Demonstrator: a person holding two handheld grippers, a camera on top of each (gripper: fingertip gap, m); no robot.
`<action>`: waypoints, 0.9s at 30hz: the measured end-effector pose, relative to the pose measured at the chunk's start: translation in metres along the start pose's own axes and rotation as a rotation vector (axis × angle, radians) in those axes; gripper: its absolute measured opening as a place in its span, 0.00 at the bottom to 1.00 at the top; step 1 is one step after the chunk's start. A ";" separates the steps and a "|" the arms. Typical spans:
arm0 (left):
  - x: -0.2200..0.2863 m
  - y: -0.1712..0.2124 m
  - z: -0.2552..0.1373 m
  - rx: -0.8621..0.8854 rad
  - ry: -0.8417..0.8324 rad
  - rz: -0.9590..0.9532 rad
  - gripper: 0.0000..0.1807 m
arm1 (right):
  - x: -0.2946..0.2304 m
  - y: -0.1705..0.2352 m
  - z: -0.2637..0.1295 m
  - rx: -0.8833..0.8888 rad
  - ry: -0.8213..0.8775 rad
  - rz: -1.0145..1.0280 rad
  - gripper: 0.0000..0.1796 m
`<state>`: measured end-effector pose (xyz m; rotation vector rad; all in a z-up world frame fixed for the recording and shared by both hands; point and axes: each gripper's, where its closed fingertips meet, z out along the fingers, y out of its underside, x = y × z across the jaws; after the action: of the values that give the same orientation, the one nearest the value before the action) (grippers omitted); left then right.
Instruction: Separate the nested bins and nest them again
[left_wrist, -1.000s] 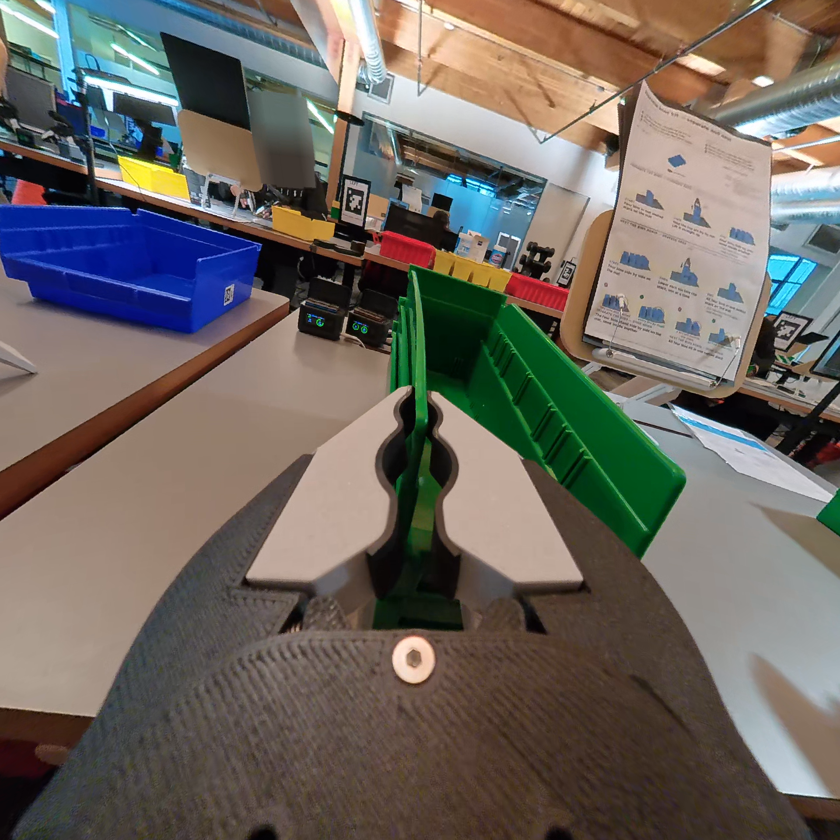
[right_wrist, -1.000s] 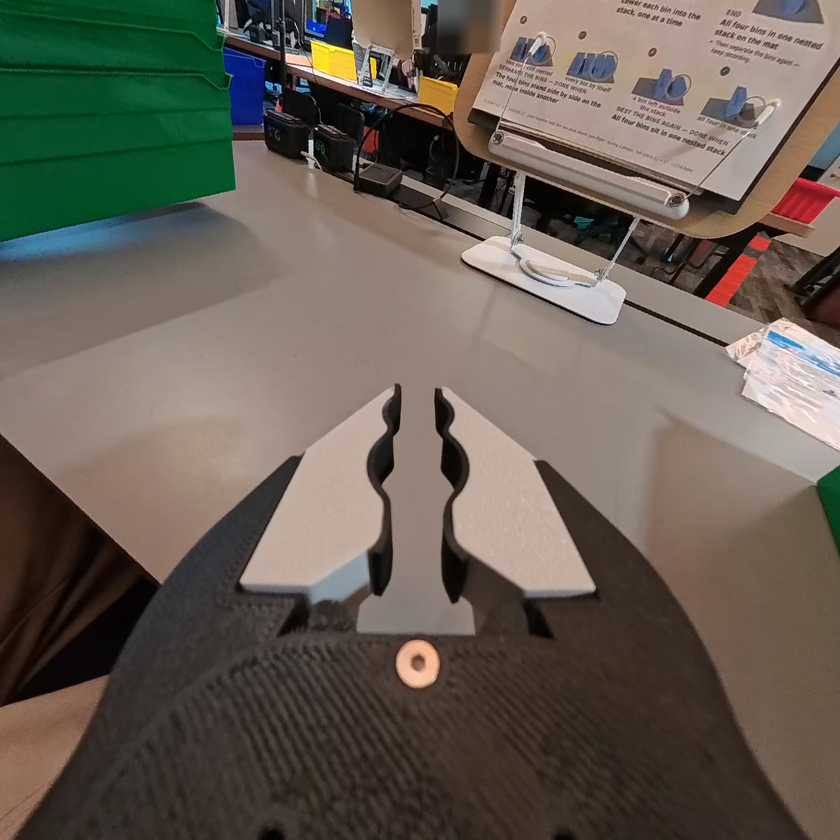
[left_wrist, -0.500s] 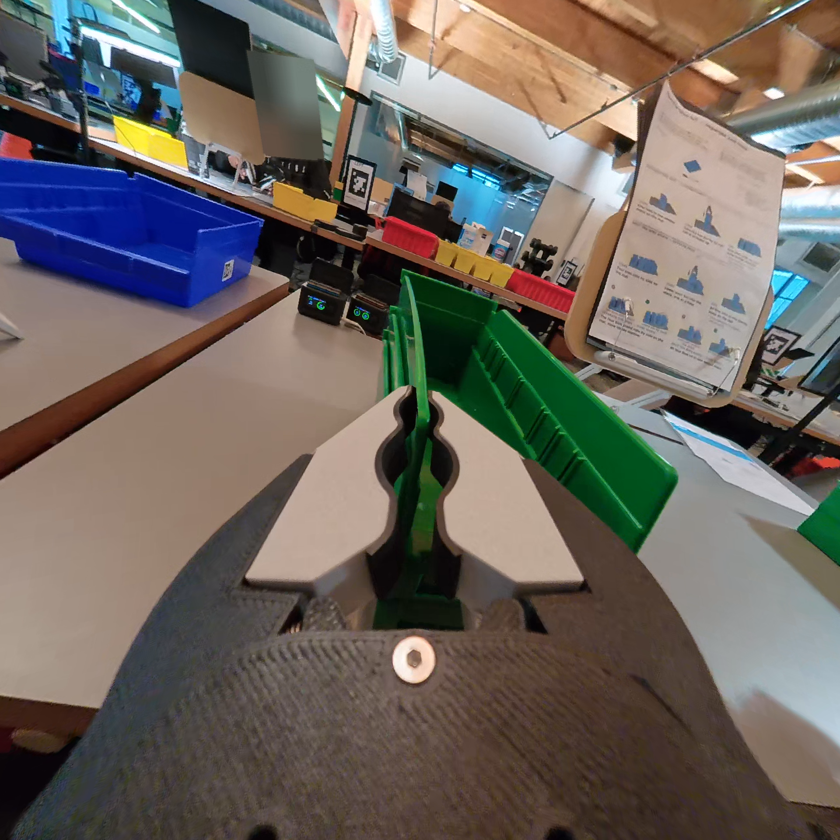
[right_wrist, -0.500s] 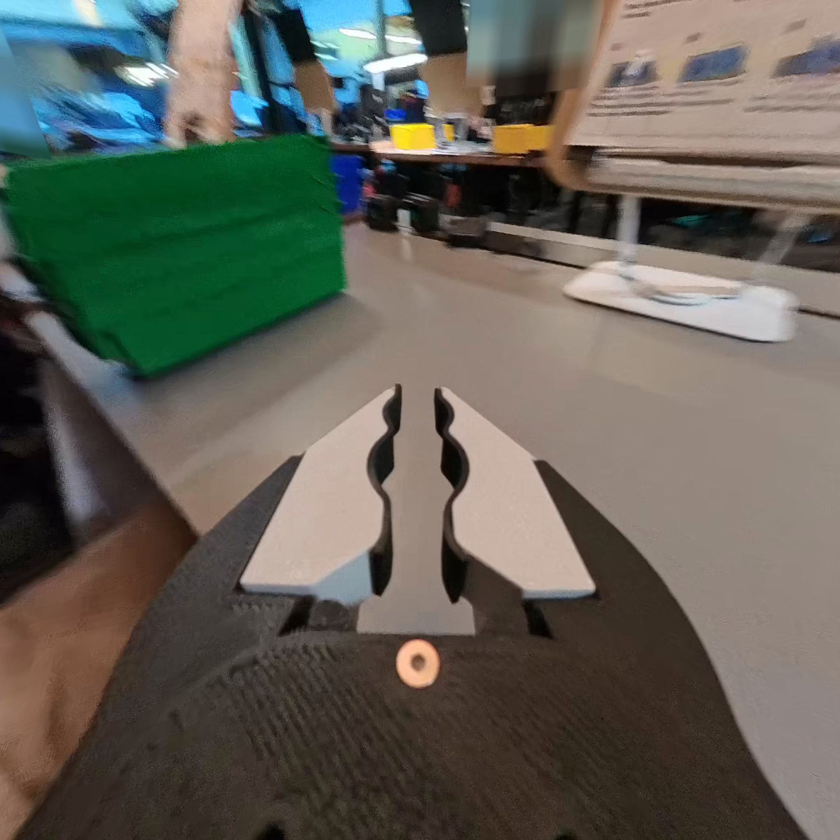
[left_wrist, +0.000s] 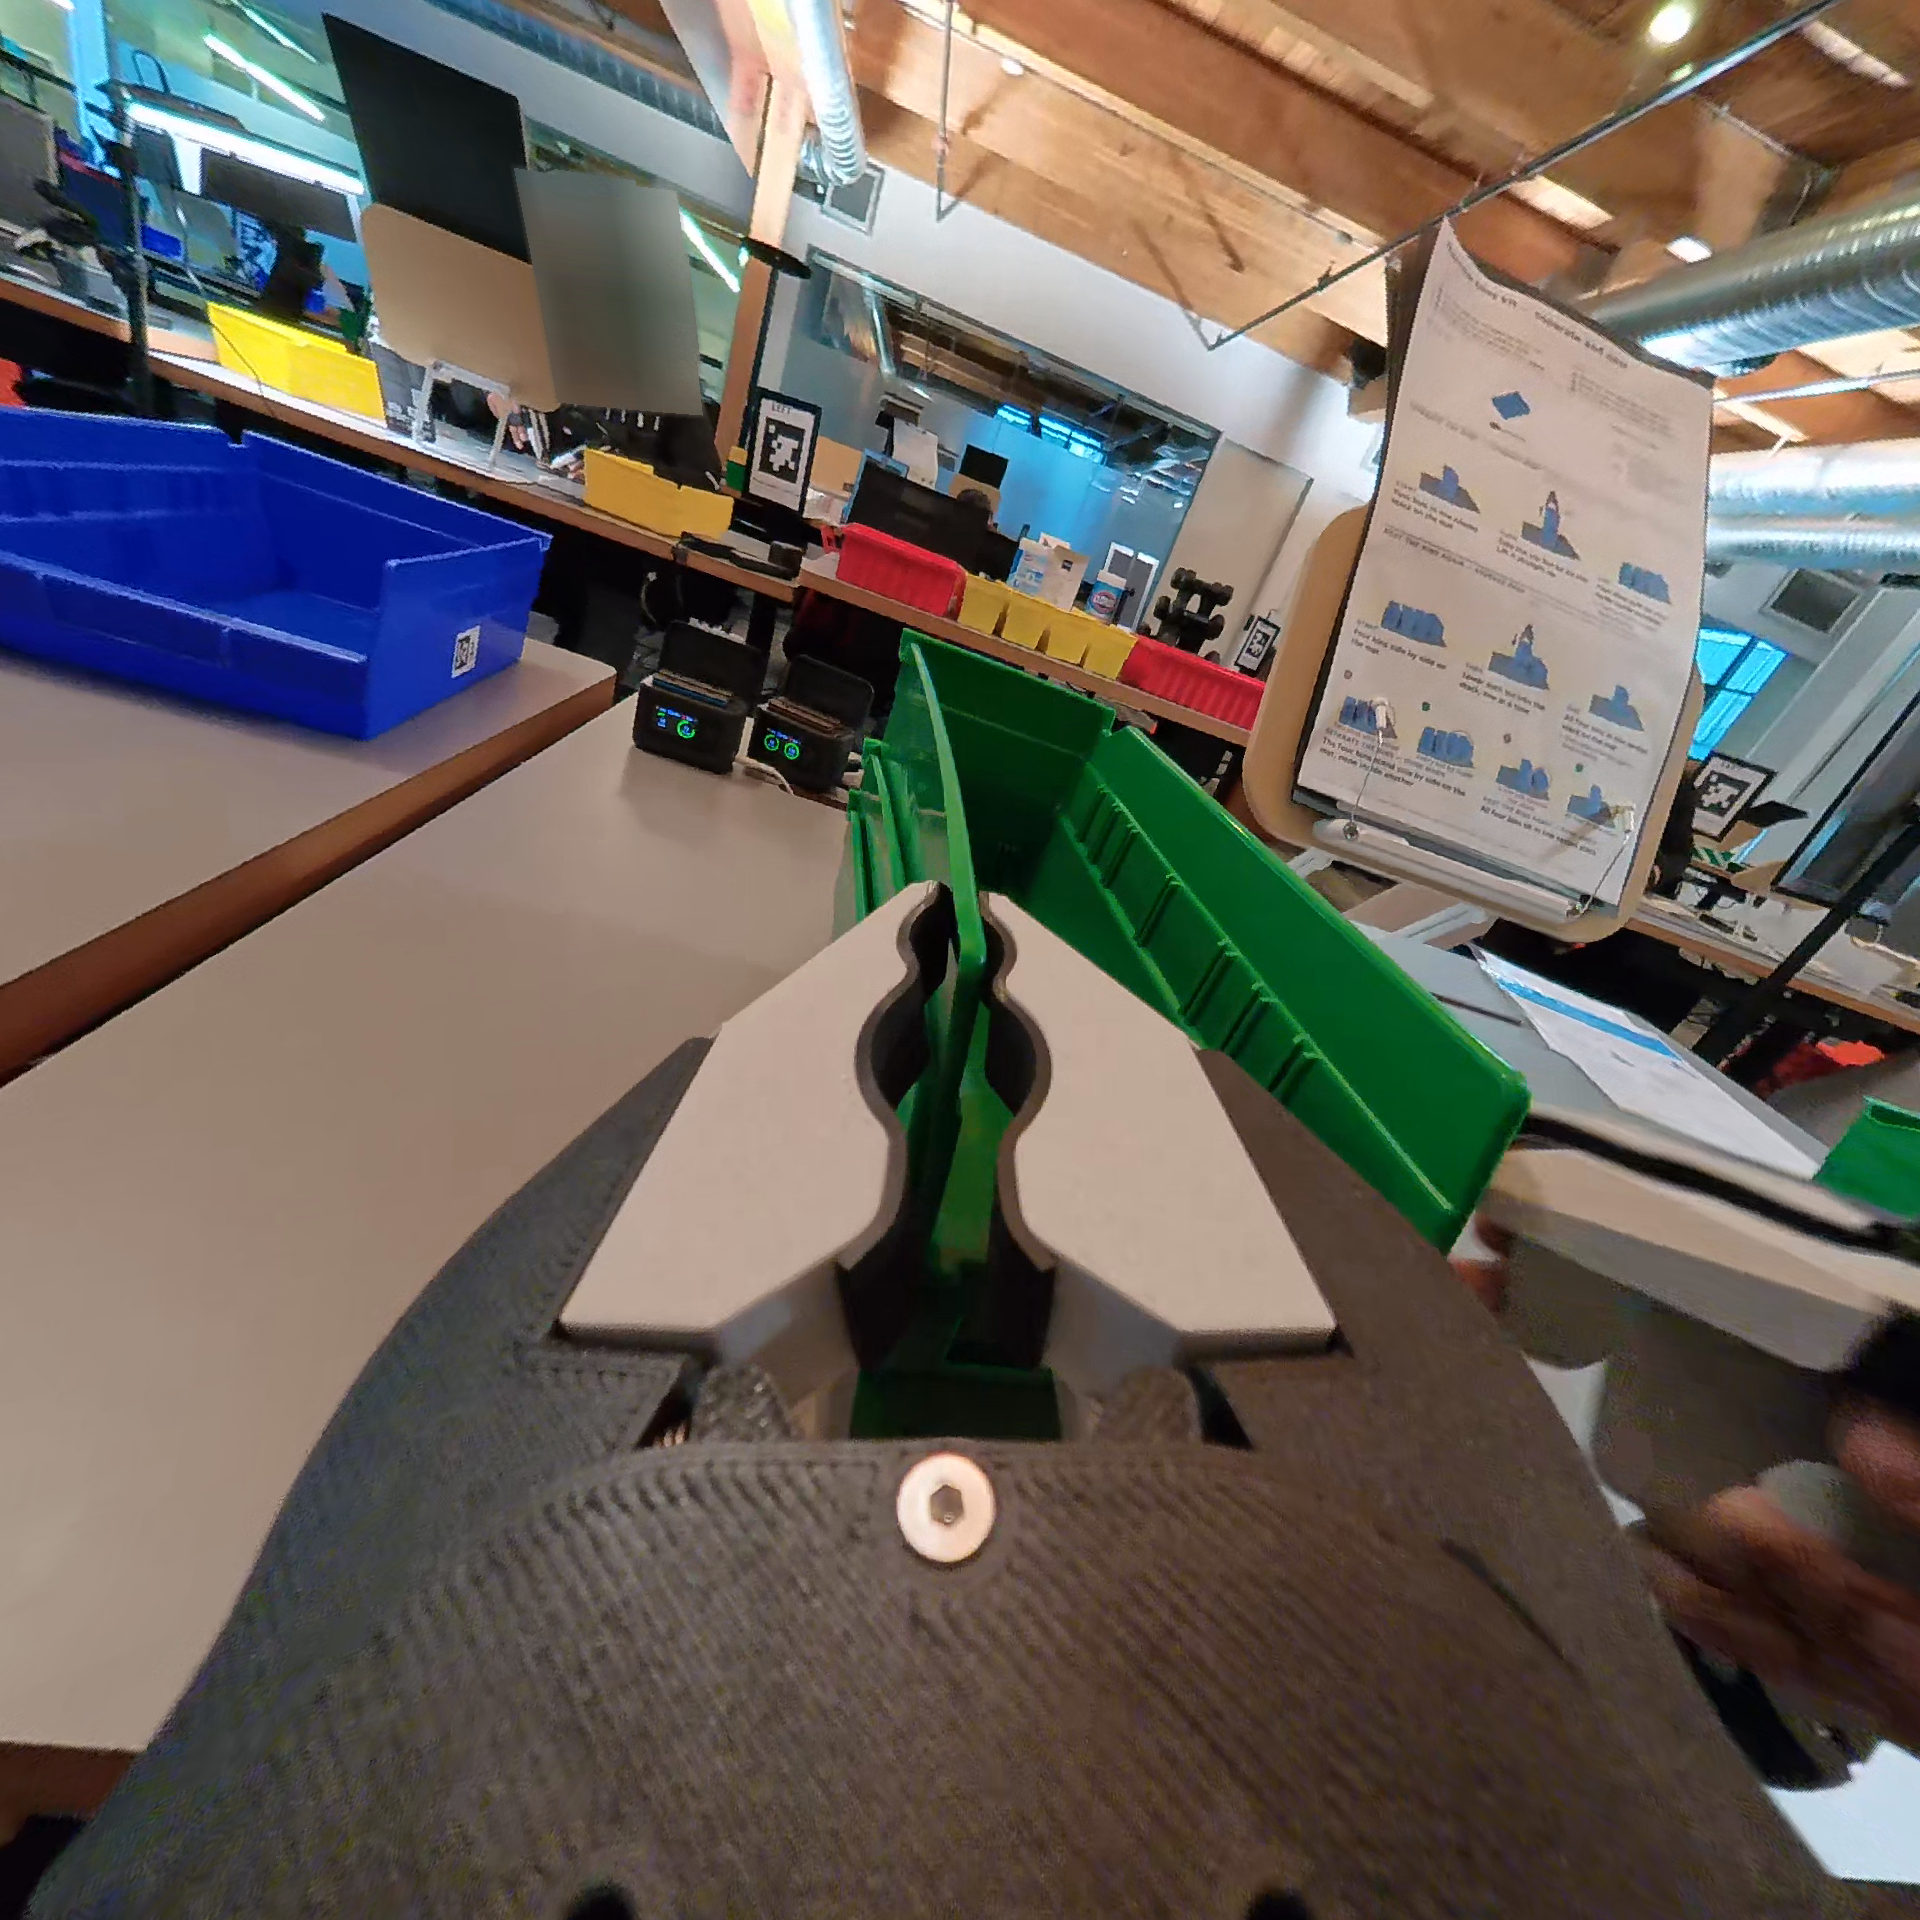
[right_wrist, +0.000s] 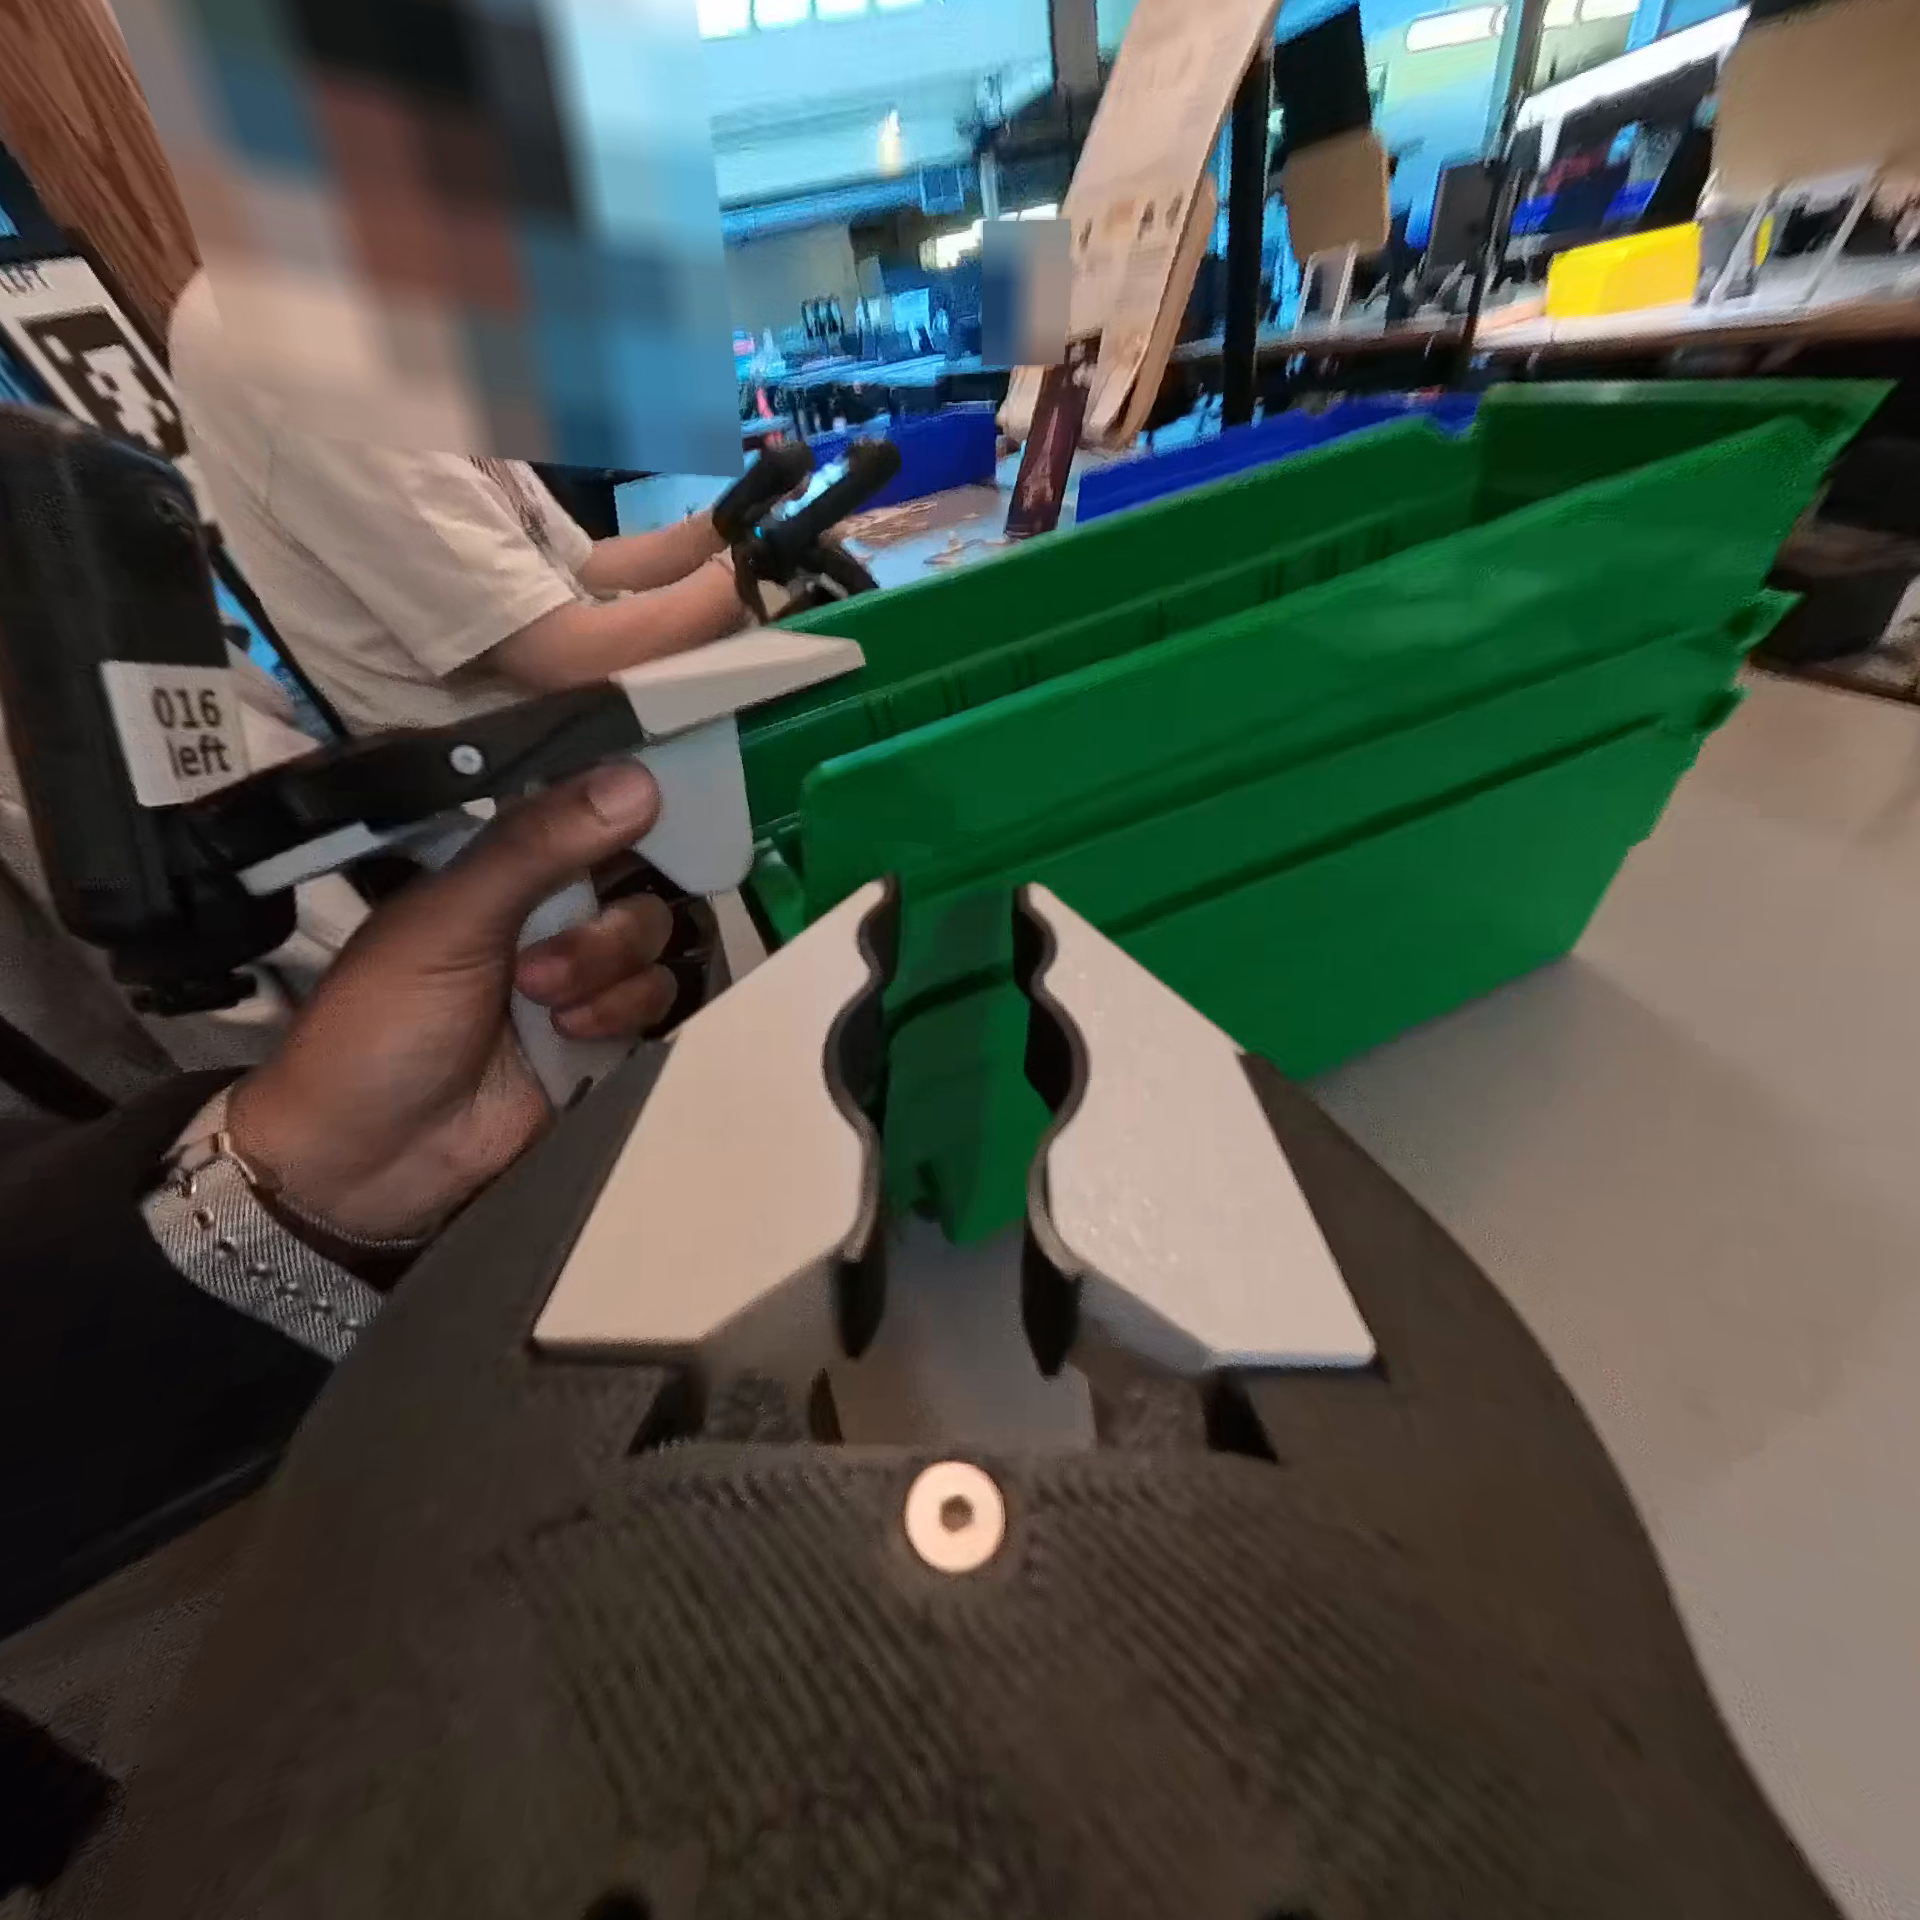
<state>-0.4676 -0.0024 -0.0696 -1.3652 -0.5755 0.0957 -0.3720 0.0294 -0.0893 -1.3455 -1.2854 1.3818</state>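
Observation:
A stack of nested green bins (right_wrist: 1351, 831) stands on the grey table (right_wrist: 1662, 1143). My left gripper (left_wrist: 961, 894) is shut on the near end wall of the top green bin (left_wrist: 1195, 935), which sits tilted above the lower bins (left_wrist: 883, 831). In the right wrist view the left gripper (right_wrist: 748, 727) is held by a hand at the stack's left end. My right gripper (right_wrist: 956, 894) is open, its fingers either side of the stack's near lower corner. It also shows at the right edge of the left wrist view (left_wrist: 1527, 1184).
A blue bin (left_wrist: 260, 592) sits on the neighbouring table at the left. Two black chargers (left_wrist: 686, 717) stand behind the stack. An instruction sheet on a stand (left_wrist: 1507, 582), a paper (left_wrist: 1600, 1039) and another green bin's edge (left_wrist: 1870, 1153) are at the right. A person (right_wrist: 395, 561) sits beyond.
My right gripper swung left from the bare table to the stack's near corner and opened a little wider. My left gripper kept its hold on the top bin.

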 end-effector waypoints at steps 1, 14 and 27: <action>-0.001 -0.001 0.000 0.010 0.003 -0.017 0.00 | 0.002 0.002 0.003 -0.006 -0.004 0.025 0.10; 0.007 -0.039 -0.007 0.143 0.067 -0.095 0.01 | 0.024 -0.016 -0.017 0.041 -0.013 0.061 0.17; 0.137 -0.064 -0.023 0.181 0.314 -0.071 0.00 | 0.063 -0.005 -0.220 0.128 0.385 -0.290 0.16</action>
<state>-0.3567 0.0162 0.0335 -1.1541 -0.3421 -0.1204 -0.1625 0.1198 -0.0773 -1.2101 -1.0628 0.9354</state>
